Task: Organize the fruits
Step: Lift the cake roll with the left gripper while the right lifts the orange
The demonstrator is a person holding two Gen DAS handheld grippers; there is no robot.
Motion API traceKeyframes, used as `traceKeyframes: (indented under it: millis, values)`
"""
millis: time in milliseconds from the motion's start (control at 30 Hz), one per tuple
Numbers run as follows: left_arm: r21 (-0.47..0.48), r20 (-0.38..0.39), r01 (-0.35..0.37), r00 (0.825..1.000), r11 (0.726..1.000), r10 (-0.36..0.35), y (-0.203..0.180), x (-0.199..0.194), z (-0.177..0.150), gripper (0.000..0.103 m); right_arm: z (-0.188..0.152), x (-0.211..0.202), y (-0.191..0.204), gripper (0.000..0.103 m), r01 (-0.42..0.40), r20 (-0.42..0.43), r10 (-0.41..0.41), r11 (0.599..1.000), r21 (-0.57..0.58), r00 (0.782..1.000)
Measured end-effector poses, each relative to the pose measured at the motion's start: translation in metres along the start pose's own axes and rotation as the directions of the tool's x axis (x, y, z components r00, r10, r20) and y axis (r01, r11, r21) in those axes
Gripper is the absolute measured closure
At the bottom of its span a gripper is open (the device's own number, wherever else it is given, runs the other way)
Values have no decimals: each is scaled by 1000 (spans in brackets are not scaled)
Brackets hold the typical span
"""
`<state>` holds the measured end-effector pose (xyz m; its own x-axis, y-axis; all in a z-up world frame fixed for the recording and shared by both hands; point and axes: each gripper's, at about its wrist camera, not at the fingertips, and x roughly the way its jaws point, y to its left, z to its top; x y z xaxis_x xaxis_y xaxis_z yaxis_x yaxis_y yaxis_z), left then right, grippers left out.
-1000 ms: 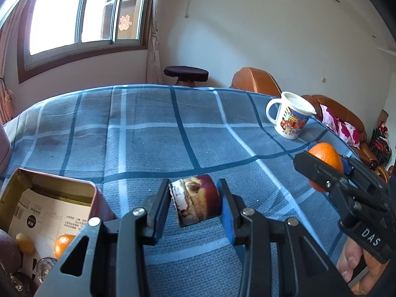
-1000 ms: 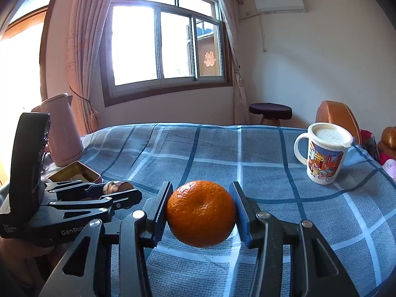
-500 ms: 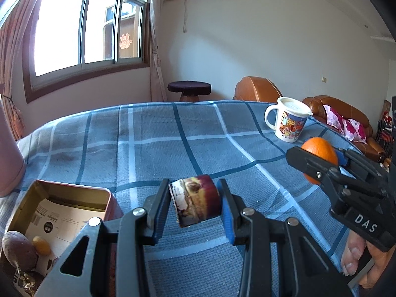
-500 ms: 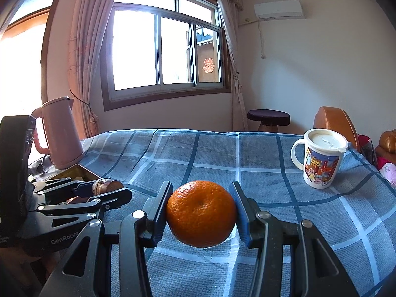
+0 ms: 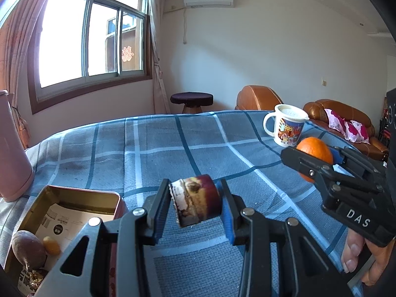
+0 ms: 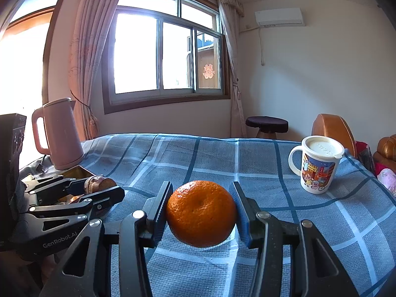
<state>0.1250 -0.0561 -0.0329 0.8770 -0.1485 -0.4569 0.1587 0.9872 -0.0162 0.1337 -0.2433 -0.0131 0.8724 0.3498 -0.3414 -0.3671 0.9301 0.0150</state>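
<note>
My left gripper (image 5: 195, 205) is shut on a brown and purple piece of fruit (image 5: 198, 200), held above the blue checked tablecloth (image 5: 173, 148). My right gripper (image 6: 201, 212) is shut on a round orange (image 6: 200, 216) over the cloth. In the left wrist view the orange (image 5: 314, 148) and right gripper (image 5: 319, 158) sit at the right, a hand below them. In the right wrist view the left gripper (image 6: 99, 188) with its fruit piece (image 6: 99, 184) is at the left. An open gold tin (image 5: 81, 193) lies below left of the left gripper, holding a brown round fruit (image 5: 27, 247) and a small orange fruit (image 5: 51, 245).
A lidded cartoon mug (image 6: 318, 165) stands on the cloth at the right. A pink kettle (image 6: 59, 133) stands at the left behind the tin. Beyond the table are a dark stool (image 6: 267, 123) and a brown sofa (image 5: 341, 113).
The left gripper has lifted and swung a little, so the tin and the kettle show more in its view. The right gripper with the orange has hardly moved.
</note>
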Motion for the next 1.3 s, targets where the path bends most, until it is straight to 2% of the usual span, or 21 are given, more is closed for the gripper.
traceKeyframes:
  millis: [733,1300]
  values:
    - [9,81,-35,996,999,34,-2,-21,-3,64,-1,-15,6,54,12,54,-10,1000,-25,999]
    - [7,94,-37,995,999,36,0,-29,-5,64,-1,-16,8,54,14,57,-12,999,-35,998]
